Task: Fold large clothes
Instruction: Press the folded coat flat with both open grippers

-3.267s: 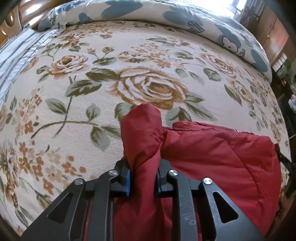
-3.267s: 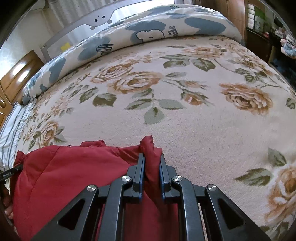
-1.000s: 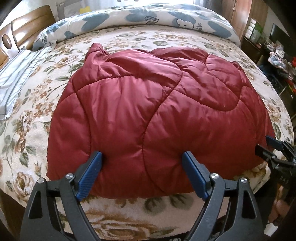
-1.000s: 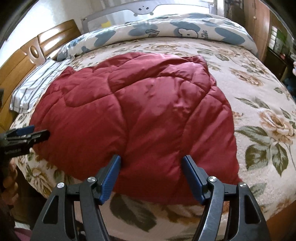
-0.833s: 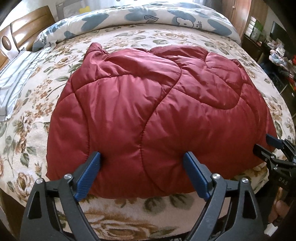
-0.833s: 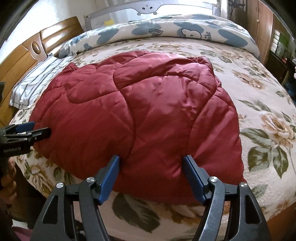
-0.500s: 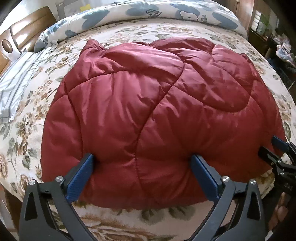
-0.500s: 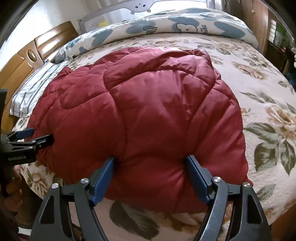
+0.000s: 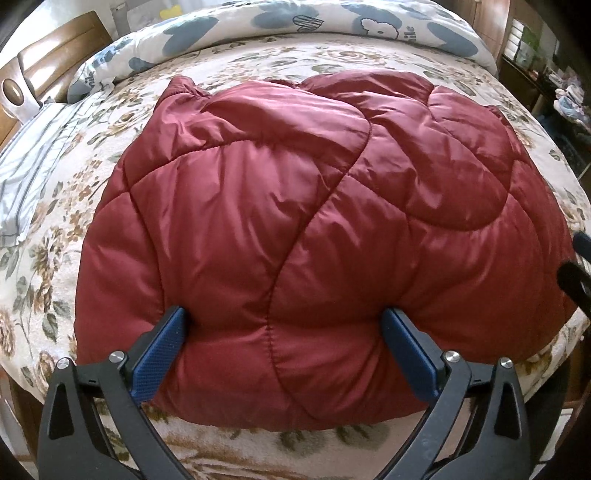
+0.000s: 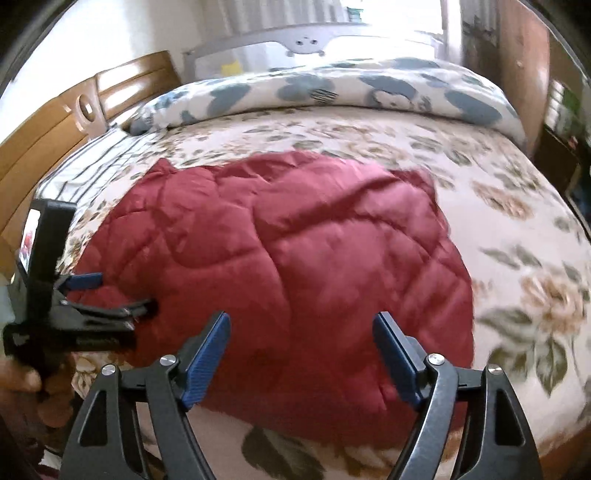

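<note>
A dark red quilted jacket (image 9: 295,203) lies folded in a rounded bundle on the floral bed blanket (image 9: 55,258). My left gripper (image 9: 282,314) stands wide open at the jacket's near edge. Its blue pads (image 9: 159,350) straddle a puffed section and dent the fabric on both sides. The right wrist view is blurred; there my right gripper (image 10: 302,317) is open and hovers above the near edge of the jacket (image 10: 295,240) with nothing between its fingers. The left gripper (image 10: 123,291) shows at the jacket's left side, and the right gripper (image 9: 574,254) shows at the right edge.
A blue-and-white rolled duvet (image 9: 295,18) lies along the far side of the bed. A striped pillow (image 9: 33,155) and a wooden headboard (image 9: 55,44) are at the left. Dark furniture (image 9: 535,55) stands to the right. A person's hand (image 10: 26,380) holds the left tool.
Three seconds ago both grippers were shut on bunched jacket fabric; now it lies folded and released. The left jaws widened and sank into the near edge. The right gripper lifted back.
</note>
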`<state>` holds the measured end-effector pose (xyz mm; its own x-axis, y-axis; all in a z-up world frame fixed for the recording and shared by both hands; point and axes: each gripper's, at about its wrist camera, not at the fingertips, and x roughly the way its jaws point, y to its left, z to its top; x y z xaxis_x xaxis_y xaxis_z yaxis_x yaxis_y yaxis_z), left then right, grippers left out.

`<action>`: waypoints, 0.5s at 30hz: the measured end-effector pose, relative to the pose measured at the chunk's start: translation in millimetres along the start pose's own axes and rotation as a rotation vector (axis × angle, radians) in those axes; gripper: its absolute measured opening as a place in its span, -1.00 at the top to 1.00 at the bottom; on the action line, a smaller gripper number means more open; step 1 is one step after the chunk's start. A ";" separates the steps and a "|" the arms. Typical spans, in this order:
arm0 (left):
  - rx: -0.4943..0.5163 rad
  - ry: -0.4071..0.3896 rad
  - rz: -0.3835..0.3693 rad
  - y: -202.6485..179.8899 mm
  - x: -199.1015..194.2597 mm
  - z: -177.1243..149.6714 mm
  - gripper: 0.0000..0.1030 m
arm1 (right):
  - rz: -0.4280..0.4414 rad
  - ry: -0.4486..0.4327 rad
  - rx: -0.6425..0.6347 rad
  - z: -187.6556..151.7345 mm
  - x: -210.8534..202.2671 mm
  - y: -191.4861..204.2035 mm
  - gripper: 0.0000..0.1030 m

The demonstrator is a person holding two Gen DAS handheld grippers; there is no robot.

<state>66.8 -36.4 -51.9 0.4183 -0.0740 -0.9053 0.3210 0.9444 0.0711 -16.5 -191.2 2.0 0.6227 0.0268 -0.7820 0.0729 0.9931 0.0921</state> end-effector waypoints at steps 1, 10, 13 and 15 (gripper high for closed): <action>0.000 0.000 0.000 -0.3 0.0 -0.1 -1.00 | 0.003 0.010 -0.002 3.8 5.6 1.4 -0.56; 0.000 -0.005 -0.007 0.7 -3.8 2.5 -1.00 | 0.014 0.096 0.047 3.3 56.3 -13.4 -0.58; -0.022 -0.047 -0.012 6.9 -14.6 11.7 -1.00 | 0.008 0.095 0.054 2.0 56.2 -15.3 -0.58; -0.048 -0.056 -0.016 14.5 -15.2 19.6 -1.00 | 0.009 0.094 0.058 1.2 56.6 -15.1 -0.59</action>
<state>81.7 -27.9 -28.9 0.4605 -0.1057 -0.8813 0.2879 0.9570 0.0357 18.6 -204.9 -42.9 0.5479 0.0488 -0.8351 0.1147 0.9845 0.1328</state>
